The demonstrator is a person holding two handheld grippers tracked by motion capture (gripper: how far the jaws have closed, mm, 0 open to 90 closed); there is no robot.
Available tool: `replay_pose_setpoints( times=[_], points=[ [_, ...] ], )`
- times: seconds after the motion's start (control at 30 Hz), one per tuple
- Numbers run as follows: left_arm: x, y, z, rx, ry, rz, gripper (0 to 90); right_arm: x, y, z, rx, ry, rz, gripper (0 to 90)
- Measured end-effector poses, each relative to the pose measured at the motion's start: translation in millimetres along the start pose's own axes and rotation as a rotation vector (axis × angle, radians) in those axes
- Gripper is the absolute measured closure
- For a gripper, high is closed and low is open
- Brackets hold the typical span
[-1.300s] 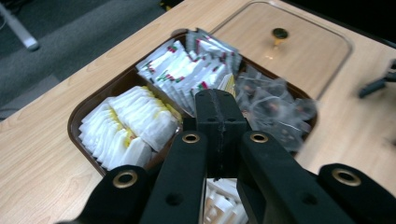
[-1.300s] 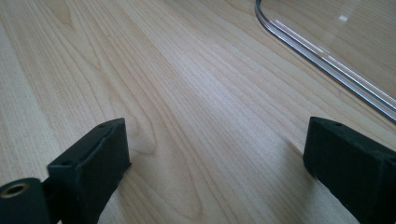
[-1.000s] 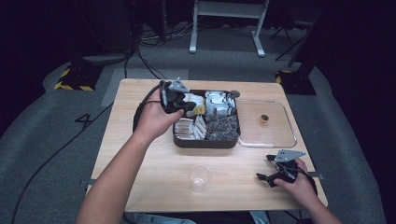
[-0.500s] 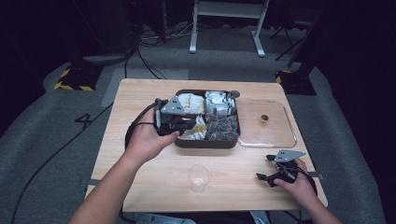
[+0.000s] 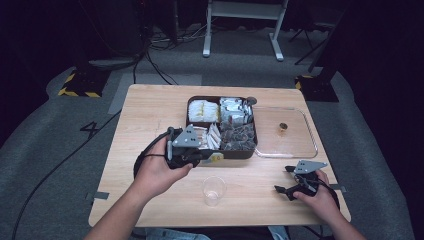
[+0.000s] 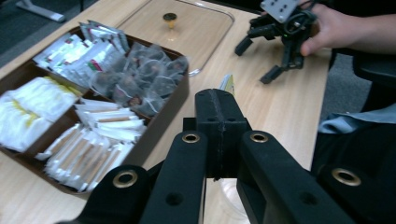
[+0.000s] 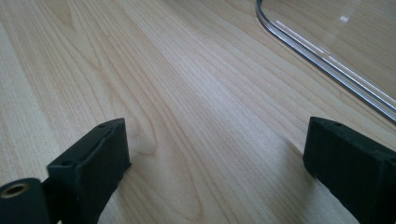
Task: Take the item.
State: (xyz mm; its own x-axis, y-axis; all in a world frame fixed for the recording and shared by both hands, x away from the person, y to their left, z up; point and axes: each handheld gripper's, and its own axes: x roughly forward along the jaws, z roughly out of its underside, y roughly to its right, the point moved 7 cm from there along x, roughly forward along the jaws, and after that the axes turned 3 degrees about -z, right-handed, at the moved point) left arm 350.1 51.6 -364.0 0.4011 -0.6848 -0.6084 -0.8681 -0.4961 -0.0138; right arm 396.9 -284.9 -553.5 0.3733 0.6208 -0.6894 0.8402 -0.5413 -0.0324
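1. Sachet [image 5: 216, 157], yellow-tipped, is pinched in the shut jaws of the left gripper [image 5: 202, 156], poking out past their tips just beside the tray's [image 5: 220, 153] near wall.
2. Cup [image 5: 213, 190] stands on the counter [image 5: 150, 115] toward the person from the sachet, below the jaws and nearer the left hand than the right.
3. Right gripper [image 5: 287, 181] rests near the lid [image 5: 300, 150], jaws wide and empty.
4. Since a second ago the left gripper has drawn back from over the tray toward the cup; the right has not shifted.
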Motion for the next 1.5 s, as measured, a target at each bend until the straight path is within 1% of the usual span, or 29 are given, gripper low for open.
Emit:
replay_pose_setpoints(
  times=[0.03,0.2,0.4,0.47,0.5,0.6,0.67,0.8,0.87,1.07,1.2,1.27,1.33,1.37,1.4,1.43,1.47,1.5],
  points=[
    [0.8,3.6,2.4,0.007,0.003,0.006,90.0,0.0,0.0,0.0,0.000,0.000,0.000,6.9],
    [5.8,16.0,11.9,0.004,0.014,0.036,90.0,0.0,0.0,0.0,0.000,0.000,0.000,6.9],
    [15.0,21.5,22.8,-0.009,0.027,0.059,90.0,0.0,0.0,0.0,0.000,0.000,0.000,7.0],
    [20.9,23.5,28.6,-0.015,0.025,0.074,90.0,0.0,0.0,0.0,0.000,0.000,0.000,6.9],
    [23.4,23.9,31.5,-0.019,0.023,0.081,90.0,0.0,0.0,0.0,0.000,0.000,0.000,6.9],
    [30.2,24.9,38.8,-0.028,0.017,0.083,90.0,0.0,0.0,0.0,0.000,0.000,0.000,6.9],
    [33.9,25.9,41.1,-0.031,0.025,0.089,90.0,0.0,0.0,0.0,0.000,0.000,0.000,6.9],
    [40.9,28.2,45.1,-0.028,0.024,0.096,90.0,0.0,0.0,0.0,0.000,0.000,0.000,7.0],
    [43.3,28.9,47.0,-0.025,0.018,0.102,90.0,0.0,-0.1,0.0,0.000,0.000,0.000,7.0],
    [48.6,30.9,51.7,-0.028,0.028,0.118,90.0,0.0,0.0,0.0,0.000,0.000,0.000,6.9],
    [51.3,31.0,55.7,-0.036,0.025,0.120,90.0,0.0,0.0,0.0,0.000,0.000,0.000,6.9],
    [51.9,30.8,56.7,-0.038,0.033,0.124,90.0,0.0,0.0,0.0,0.000,0.000,0.000,7.0],
    [51.8,30.9,57.9,-0.053,0.032,0.132,90.0,0.0,-0.1,0.0,0.000,0.000,0.000,6.9],
    [51.9,30.7,57.8,-0.067,0.039,0.133,88.2,0.0,0.0,0.0,0.000,0.000,0.000,6.9],
    [52.1,30.6,58.1,-0.073,0.041,0.131,77.6,0.0,0.0,0.0,0.000,0.000,0.000,7.0],
    [52.4,30.3,59.2,-0.069,0.034,0.125,71.8,0.0,0.0,0.0,0.000,0.000,0.000,6.9],
    [52.3,30.1,60.3,-0.068,0.027,0.118,69.4,0.0,0.0,0.0,0.000,0.000,0.000,7.0],
    [52.2,30.1,60.8,-0.072,0.028,0.120,69.1,0.0,0.0,0.0,0.000,0.000,0.000,6.9]
  ],
)
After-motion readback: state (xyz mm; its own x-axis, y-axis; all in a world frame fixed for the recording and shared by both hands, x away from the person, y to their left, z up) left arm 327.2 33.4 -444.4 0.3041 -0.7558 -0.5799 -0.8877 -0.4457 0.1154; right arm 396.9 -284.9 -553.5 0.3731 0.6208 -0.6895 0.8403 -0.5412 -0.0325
